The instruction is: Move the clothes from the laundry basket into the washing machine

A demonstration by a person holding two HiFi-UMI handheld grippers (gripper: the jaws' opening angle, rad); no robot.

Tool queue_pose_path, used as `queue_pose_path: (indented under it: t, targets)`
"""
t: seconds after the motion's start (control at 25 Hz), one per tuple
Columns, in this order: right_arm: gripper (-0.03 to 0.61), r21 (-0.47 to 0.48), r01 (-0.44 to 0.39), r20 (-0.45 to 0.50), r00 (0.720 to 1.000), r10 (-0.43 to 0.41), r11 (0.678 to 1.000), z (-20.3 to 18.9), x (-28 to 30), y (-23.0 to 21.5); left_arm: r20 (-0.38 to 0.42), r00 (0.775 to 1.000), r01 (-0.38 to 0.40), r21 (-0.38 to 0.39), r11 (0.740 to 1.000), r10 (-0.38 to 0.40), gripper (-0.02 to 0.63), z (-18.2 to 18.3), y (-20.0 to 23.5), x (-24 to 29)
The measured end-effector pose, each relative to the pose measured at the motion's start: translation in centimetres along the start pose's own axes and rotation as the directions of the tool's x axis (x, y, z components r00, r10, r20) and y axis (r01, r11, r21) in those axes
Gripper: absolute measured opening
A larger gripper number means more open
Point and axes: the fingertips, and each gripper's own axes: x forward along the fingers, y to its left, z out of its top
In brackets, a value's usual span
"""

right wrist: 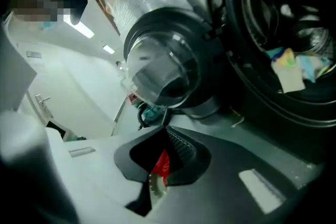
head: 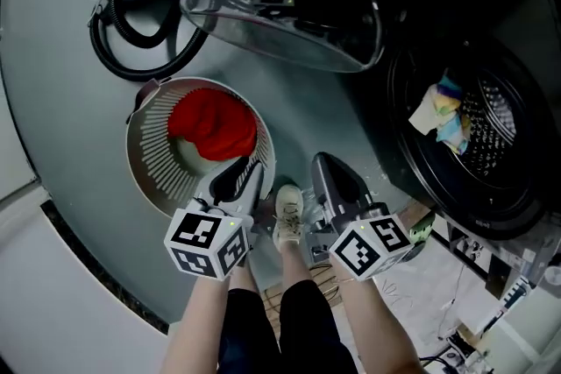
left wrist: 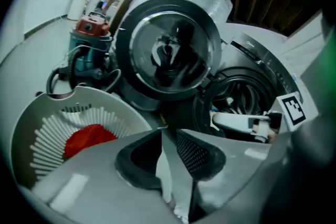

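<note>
Basket (head: 151, 155) is the thing to line up on. In head view it lies up & left of both tongs, w/ red cloth (head: 210, 125) bunched inside, toward the far side.

L tongs (head: 248, 171) are nearer by far. Their tip sits right at the near rim, pointing in & down, so you'd only need to push fwd. In left gripper view the cloth shows low left of the jaws, not dead ahead, so I'd judge a small swing left is needed too. L jaws stand a narrow crack apart w/ nothing btwn them. That looks too tight for a heap like this, so spread them first.

R tongs (head: 326, 166) are off the basket, on the other side of yr shoe (head: 287, 213), btwn basket & washer (head: 495, 109). They aim more at the door (head: 289, 4) than at any cloth. R jaws are pressed together, no garment in them. A small red bit shows low in the gap behind the tips in right gripper view; can't tell what it is.

Cloth is a rounded lump w/ no clear long axis, so approach angle prob. matters little. Come from above & pinch the top fold. Pale patch under it could be cloth or basket floor, can't tell.

Drum mouth is open to yr right, w/ pale clothes (head: 443, 114) at its lip. The carry path would run rightward past R tongs, so I'd keep those clear.
</note>
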Motion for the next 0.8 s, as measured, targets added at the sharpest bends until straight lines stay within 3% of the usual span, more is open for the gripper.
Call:
queue_pose_path:
  t: [0.24,0.48,0.6,0.8]
  targets:
    - [0.028,-0.055,-0.183,-0.204,0.964,0.168,0.982,-5.2,3.1,4.5,0.0,0.978,-0.208,-0.046,0.977,0.208,0.159,-2.5,7.7,-1.0]
    - [0.028,-0.119,-0.359,-0.312,0.899,0.309,0.926,-7.7,5.7,8.8,-0.055,0.943,-0.332,-0.055,0.942,0.329,0.222,-4.7,14.4,0.7]
    - [0.028,-0.125,-0.397,-0.326,0.882,0.341,0.909,-8.2,6.6,9.5,-0.081,0.908,-0.413,0.005,0.911,0.412,0.252,-6.1,17.4,1.6]
    - [0.028,-0.128,-0.359,-0.328,0.895,0.302,0.924,-8.8,8.0,8.5,-0.136,0.871,-0.455,0.139,0.88,0.472,0.298,-8.2,21.8,4.6]
